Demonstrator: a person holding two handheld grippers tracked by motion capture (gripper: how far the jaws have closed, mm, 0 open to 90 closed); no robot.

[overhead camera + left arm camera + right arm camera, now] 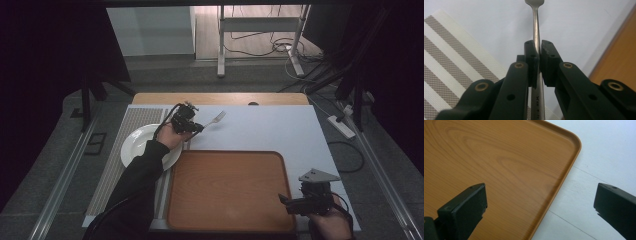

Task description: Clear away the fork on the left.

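My left gripper is shut on the handle of a metal fork, which sticks out toward the right over the white table sheet. In the left gripper view the fork runs straight up between the two black pads, tines at the top edge. My left gripper hangs just right of a white plate. My right gripper stands open at the front right corner of the wooden tray. Its wide-apart jaws straddle the tray's rounded corner with nothing between them.
A striped placemat lies under the plate at the left, also seen as the striped placemat. The white sheet covers the table beyond the tray. A metal stand and cables sit on the floor behind the table.
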